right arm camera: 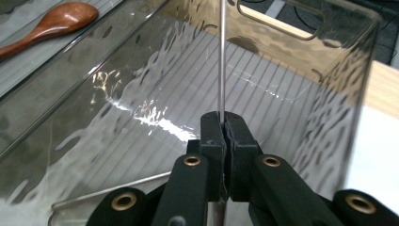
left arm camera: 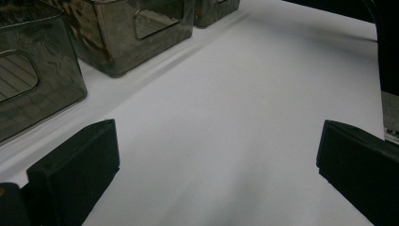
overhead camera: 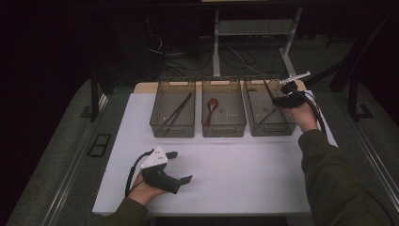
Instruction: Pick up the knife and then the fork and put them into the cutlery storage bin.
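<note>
My right gripper (overhead camera: 281,100) hangs over the right-hand clear bin (overhead camera: 271,132) and is shut on a thin metal chopstick (right arm camera: 222,56). The stick rises straight out from between the closed pads of the right gripper (right arm camera: 224,123) in its own view and shows as a dark slanted line (overhead camera: 268,89) from above. A second metal chopstick (right arm camera: 108,190) lies on that bin's ribbed floor. My left gripper (overhead camera: 181,167) rests on the white table near the front left. Its jaws stand wide open, and nothing but bare table lies between them (left arm camera: 216,150).
Three clear bins stand in a row at the back of the white table (overhead camera: 235,165). The left bin (overhead camera: 172,130) holds black chopsticks (overhead camera: 176,112); the middle bin (overhead camera: 224,130) holds a wooden spoon (overhead camera: 212,106). The table ends just right of the right bin.
</note>
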`<state>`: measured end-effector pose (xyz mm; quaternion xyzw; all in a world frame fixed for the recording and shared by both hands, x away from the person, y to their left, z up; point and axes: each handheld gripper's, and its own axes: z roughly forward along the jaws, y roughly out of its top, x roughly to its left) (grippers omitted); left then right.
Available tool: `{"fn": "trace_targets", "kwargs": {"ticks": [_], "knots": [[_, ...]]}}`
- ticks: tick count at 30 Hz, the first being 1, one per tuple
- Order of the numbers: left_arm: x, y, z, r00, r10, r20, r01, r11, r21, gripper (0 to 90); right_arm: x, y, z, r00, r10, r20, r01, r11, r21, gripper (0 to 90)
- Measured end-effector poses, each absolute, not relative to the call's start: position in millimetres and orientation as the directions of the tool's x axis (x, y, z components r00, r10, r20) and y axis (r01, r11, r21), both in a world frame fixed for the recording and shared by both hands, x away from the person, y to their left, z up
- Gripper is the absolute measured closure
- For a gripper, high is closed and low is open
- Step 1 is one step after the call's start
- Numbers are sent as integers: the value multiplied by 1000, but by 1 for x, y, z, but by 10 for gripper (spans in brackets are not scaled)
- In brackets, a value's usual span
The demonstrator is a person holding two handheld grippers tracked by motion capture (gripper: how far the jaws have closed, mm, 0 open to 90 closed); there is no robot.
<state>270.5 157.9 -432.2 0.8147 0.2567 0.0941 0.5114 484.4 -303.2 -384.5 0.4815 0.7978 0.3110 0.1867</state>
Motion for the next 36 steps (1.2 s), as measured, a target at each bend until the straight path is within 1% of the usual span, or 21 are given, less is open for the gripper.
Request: {"fn": "trace_targets", "kwargs": {"ticks": [3, 4, 10, 12, 15, 20, 27, 33, 36], "knots": [[271, 158, -432, 850, 515, -112, 324, -343, 882, 0, 485, -301, -387, -462, 887, 6, 652, 335, 680, 751], [271, 158, -432, 850, 515, -111, 324, -344, 881, 0, 484, -301, -386, -459, 889, 11, 652, 328, 683, 735], [270, 157, -432, 850, 515, -109, 324, -348, 880, 0, 478, -304, -382, -470, 879, 76, 641, 281, 714, 546], [270, 157, -433, 851, 514, -109, 324, -349, 879, 0, 474, -305, -381, -473, 877, 81, 629, 272, 728, 499], [270, 157, -433, 851, 514, -109, 324, -351, 879, 0, 468, -308, -379, -481, 869, 119, 618, 240, 748, 431], [270, 156, -433, 853, 510, -106, 322, -355, 878, 0, 455, -314, -376, -502, 852, 147, 584, 209, 784, 366], [270, 156, -434, 855, 508, -109, 324, -358, 875, 0, 433, -316, -369, -532, 830, 166, 539, 181, 822, 320], [270, 155, -434, 857, 504, -109, 325, -364, 873, 0, 412, -310, -367, -562, 817, 129, 500, 211, 840, 277], [269, 155, -434, 857, 503, -108, 324, -365, 873, 0, 400, -307, -367, -574, 808, 132, 487, 207, 849, 262]]}}
